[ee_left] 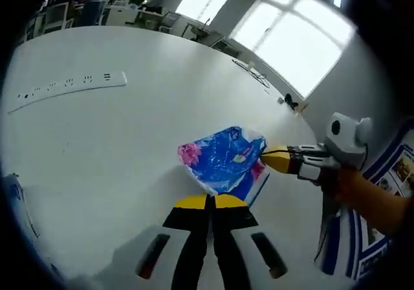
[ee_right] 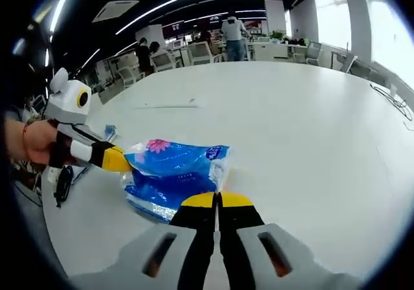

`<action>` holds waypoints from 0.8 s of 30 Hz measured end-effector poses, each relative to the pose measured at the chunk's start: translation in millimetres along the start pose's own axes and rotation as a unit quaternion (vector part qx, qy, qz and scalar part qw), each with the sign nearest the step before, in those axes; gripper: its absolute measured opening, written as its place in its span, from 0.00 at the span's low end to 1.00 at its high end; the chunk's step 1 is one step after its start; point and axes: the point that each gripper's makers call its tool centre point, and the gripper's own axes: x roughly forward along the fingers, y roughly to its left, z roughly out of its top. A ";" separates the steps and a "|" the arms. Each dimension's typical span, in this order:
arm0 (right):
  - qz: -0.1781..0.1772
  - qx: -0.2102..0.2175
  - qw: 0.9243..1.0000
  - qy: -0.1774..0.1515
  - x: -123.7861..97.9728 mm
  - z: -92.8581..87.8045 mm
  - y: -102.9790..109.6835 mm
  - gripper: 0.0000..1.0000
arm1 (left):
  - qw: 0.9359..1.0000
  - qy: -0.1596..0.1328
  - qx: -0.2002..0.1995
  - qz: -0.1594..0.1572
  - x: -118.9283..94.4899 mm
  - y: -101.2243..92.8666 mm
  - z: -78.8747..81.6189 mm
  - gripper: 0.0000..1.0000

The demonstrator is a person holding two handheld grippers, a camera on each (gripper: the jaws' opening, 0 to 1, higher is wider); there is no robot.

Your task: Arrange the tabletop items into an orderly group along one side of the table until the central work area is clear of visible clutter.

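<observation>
White tabletop [ee_left: 97,147] runs broad and mostly bare under both cameras, in an open office with tall windows on one side and desks further back.

Nearest, in the left gripper view, the left gripper [ee_left: 209,201] has its yellow-tipped jaws pressed together right at the near edge of the blue tissue pack [ee_left: 223,159]. I cannot tell whether they pinch a fold of wrapper or merely touch it. The right gripper [ee_left: 279,159] comes in from the right, its yellow tip against the pack's far corner. In the right gripper view the same holds in mirror: the right gripper [ee_right: 218,200] has its jaws together at the edge of the blue tissue pack [ee_right: 173,173], and the left gripper [ee_right: 115,160], held by a hand [ee_right: 32,141], butts against the opposite end.

So the pack sits out on the open table, between the two tools. It is a soft plastic wrapper with pink flowers, crumpled at one end; what is inside is hidden.

My worry is the thin film: two pulls in opposite directions could tear it, or it could slip free of one tip and swing.

Beyond the pack lies a long white power strip [ee_left: 68,86], well apart. A cable [ee_left: 252,72] lies near the window edge.
</observation>
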 end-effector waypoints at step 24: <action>-0.004 0.012 1.000 0.026 11.9 -19.8 -8.5 0.00 | 1.000 0.006 -0.027 -0.003 16.9 8.7 -10.7 0.00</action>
